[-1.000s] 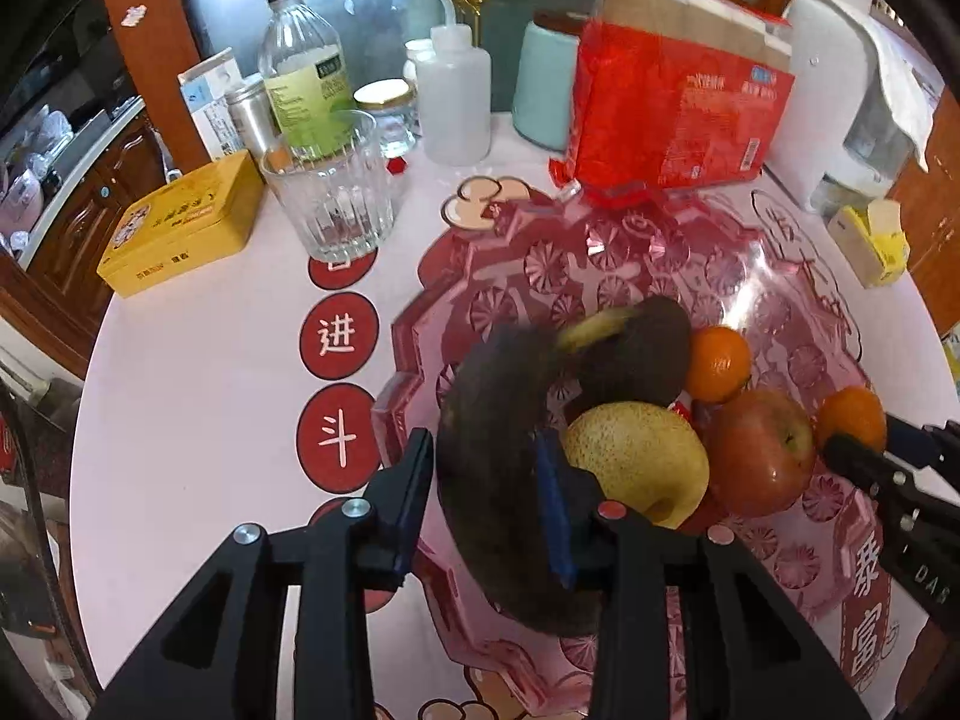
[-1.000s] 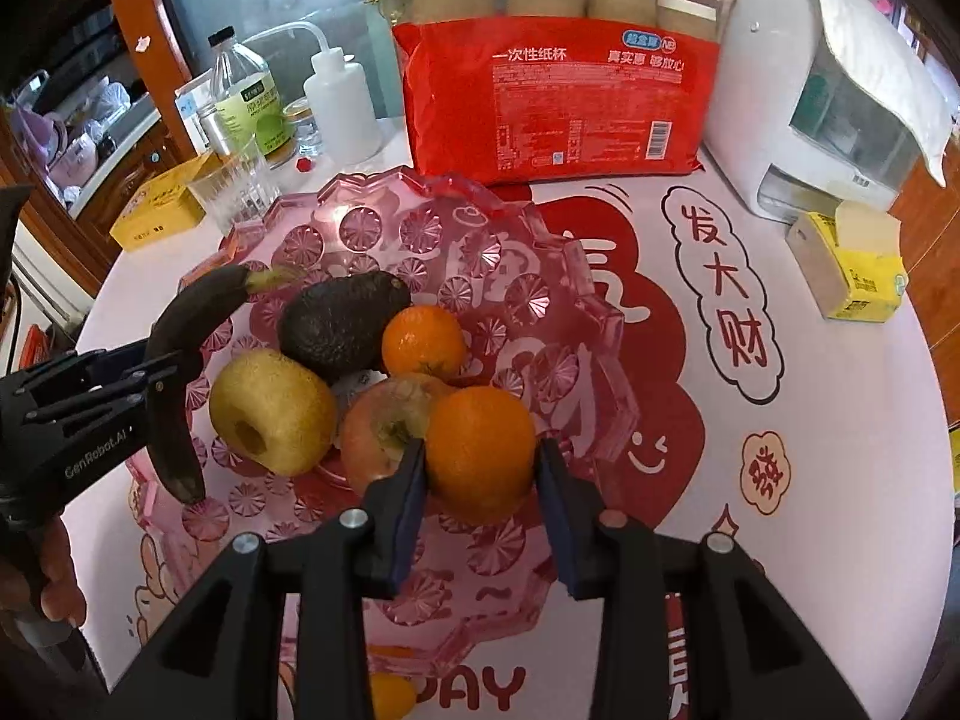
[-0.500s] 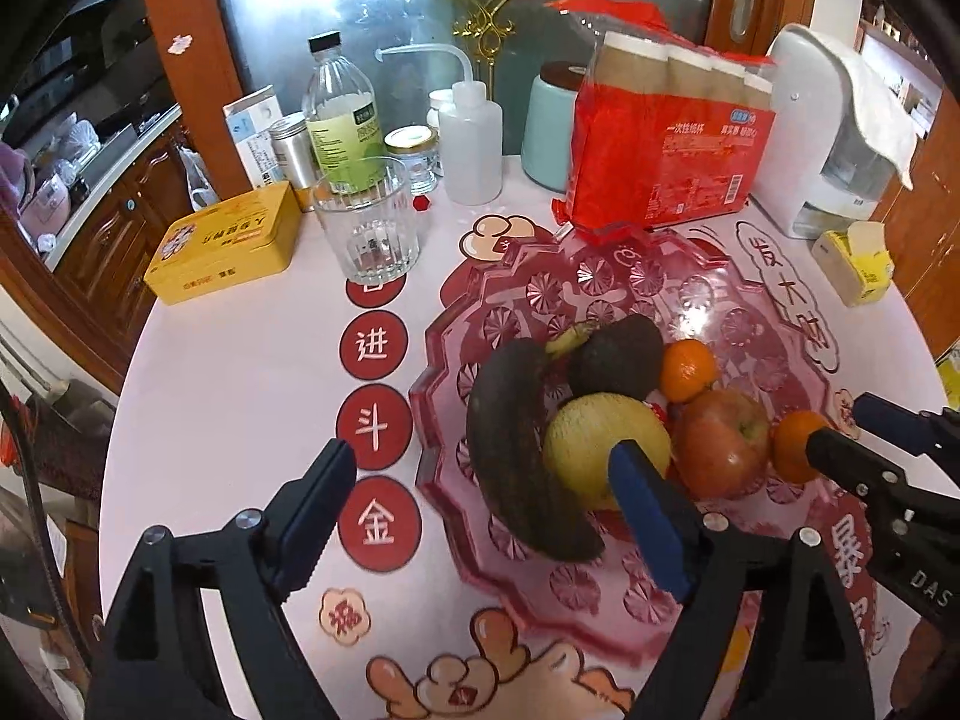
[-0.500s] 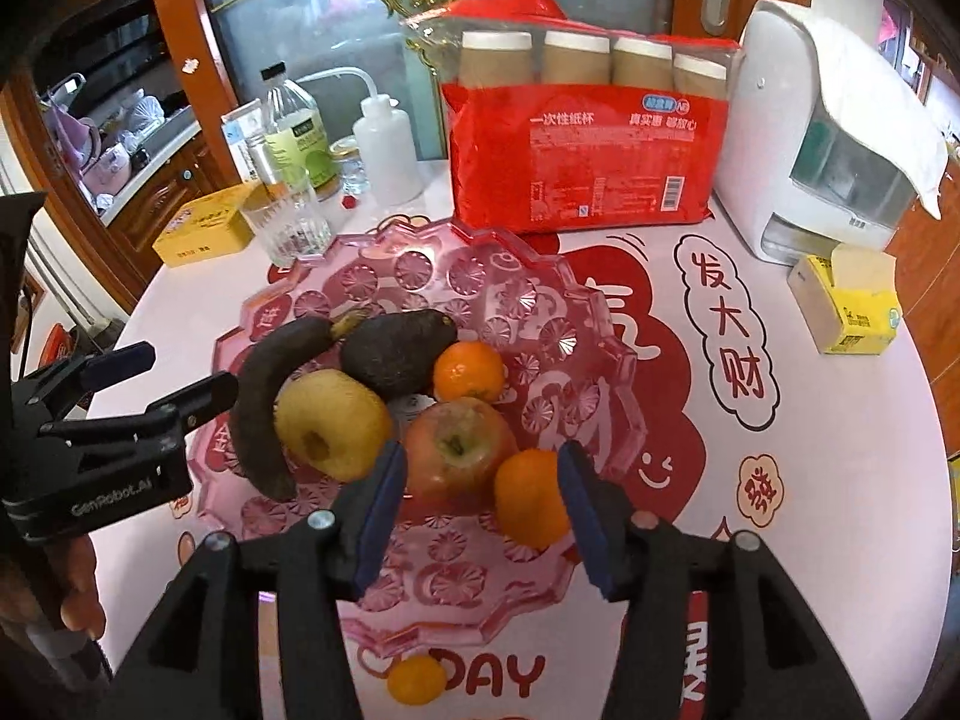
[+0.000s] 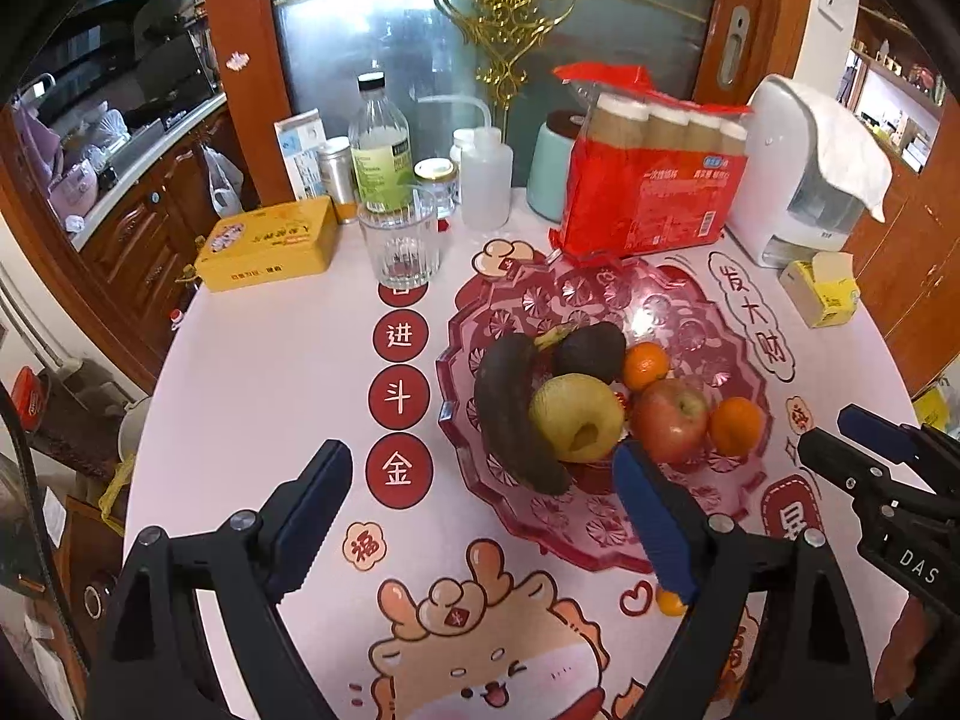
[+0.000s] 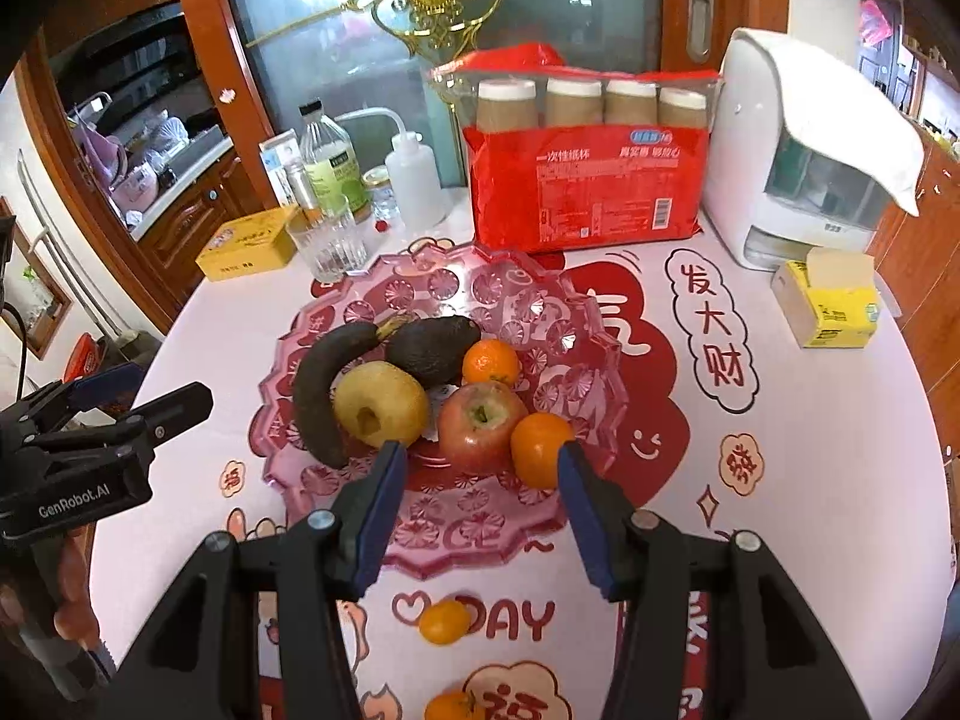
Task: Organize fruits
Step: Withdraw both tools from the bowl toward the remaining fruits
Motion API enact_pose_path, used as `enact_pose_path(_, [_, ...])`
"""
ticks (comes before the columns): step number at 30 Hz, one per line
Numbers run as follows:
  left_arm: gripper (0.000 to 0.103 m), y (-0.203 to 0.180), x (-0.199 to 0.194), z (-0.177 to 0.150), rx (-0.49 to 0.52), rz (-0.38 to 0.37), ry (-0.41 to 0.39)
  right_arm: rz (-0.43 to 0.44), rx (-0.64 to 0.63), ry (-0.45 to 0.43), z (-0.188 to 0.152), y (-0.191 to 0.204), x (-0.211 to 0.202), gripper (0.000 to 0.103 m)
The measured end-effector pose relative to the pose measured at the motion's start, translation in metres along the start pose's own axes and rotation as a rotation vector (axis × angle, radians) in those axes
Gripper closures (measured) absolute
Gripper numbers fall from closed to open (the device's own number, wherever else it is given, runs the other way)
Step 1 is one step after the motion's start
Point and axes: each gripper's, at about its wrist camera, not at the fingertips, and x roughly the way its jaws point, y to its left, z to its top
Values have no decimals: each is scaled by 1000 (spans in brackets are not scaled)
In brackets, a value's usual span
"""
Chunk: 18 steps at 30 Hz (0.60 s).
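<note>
Both tongs hang empty above the pink dish point(image 6: 588, 324): left gripper point(image 5: 480, 516) opening wide, right gripper point(image 6: 480, 498) parted. Banana point(image 6: 318, 384), apple point(image 6: 480, 426) and oranges fill frame centre. Probable next step: fetching the small orange point(image 6: 444, 621) at lower centre.

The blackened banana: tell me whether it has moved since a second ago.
Yes. The banana was raised between the left gripper's fingers; now it lies in the pink bowl, against the pear.
</note>
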Motion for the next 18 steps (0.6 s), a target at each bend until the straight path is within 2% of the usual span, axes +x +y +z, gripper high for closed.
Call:
enact_pose_path(8, [13,-15,-45,-8,12,14,-52,30,10,-49,-14,-11,-41,50])
enact_pose_path(18, [12,-44,-94,-36,-13,94,-84,135,-6,-79,-34,-34,-78,50])
